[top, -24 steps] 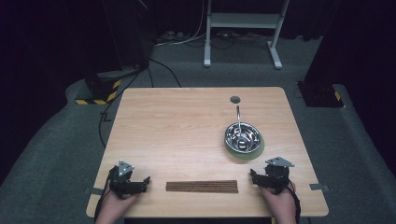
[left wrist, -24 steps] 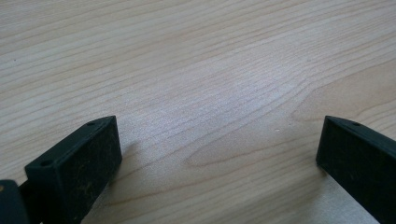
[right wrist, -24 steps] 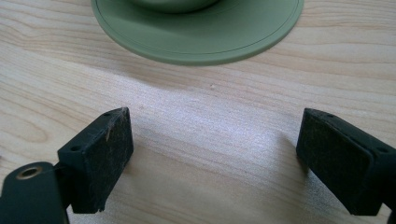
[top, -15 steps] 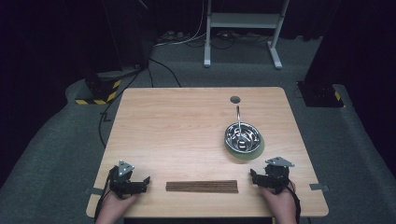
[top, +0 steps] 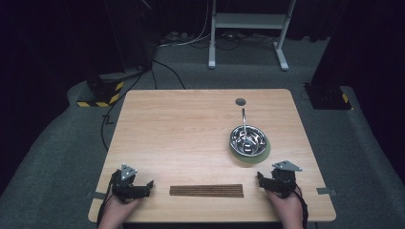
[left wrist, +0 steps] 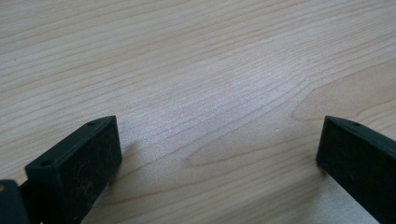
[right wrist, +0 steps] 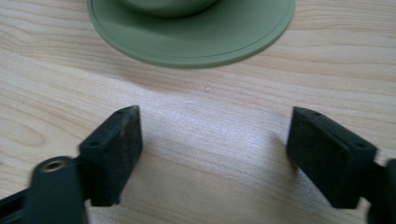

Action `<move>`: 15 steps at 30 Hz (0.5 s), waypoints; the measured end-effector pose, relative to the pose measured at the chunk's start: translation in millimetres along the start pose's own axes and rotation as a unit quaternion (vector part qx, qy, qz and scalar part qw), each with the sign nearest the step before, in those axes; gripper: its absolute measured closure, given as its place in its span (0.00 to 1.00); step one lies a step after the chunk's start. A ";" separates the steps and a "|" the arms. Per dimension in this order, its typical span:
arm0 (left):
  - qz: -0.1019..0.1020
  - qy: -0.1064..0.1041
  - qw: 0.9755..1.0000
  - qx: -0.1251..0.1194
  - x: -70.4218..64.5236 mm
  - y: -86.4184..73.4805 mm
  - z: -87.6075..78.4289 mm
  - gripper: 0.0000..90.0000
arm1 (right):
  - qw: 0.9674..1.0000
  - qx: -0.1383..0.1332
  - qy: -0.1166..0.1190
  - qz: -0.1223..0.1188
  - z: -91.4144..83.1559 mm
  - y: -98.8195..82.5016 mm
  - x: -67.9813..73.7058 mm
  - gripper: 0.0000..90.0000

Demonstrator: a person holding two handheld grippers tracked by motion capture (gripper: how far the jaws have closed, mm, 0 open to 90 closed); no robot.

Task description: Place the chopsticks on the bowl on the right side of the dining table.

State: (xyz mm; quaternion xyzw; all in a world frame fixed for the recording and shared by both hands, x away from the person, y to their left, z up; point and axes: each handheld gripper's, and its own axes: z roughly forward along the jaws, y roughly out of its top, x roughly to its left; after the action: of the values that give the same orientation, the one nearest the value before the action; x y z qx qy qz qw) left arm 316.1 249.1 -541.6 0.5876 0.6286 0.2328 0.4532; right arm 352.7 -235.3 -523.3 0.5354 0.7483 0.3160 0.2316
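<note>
High view: strip (top: 206,191) lies at six o'clock between left gripper (top: 143,187) and right gripper (top: 265,181), both gaping, empty. Probably light, stiff, thin; pinch it at an end.

Two black jaws of the left gripper (left wrist: 219,154) stand wide apart over a pale wooden table (left wrist: 196,70) (grain running across), with nothing but bare wood between them.
</note>
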 end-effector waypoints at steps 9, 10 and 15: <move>0.016 -0.001 1.000 0.011 2.1 0.7 -0.9 0.00 | 0.999 -0.006 0.041 -0.027 -12.0 0.9 8.9 0.40; 0.018 -0.002 1.000 0.012 2.4 0.9 -0.9 0.00 | 0.998 -0.013 0.049 -0.034 -12.9 1.4 11.8 0.46; 0.017 -0.002 1.000 0.011 2.2 0.9 -0.7 0.00 | 0.997 -0.014 0.063 -0.052 -15.9 3.0 23.9 0.52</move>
State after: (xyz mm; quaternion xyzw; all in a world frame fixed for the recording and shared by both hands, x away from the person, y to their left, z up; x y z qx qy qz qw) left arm 316.2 251.5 -541.2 0.6039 0.6203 0.2324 0.4433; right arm 336.1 -215.6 -510.4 0.4718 0.7837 0.3467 0.2076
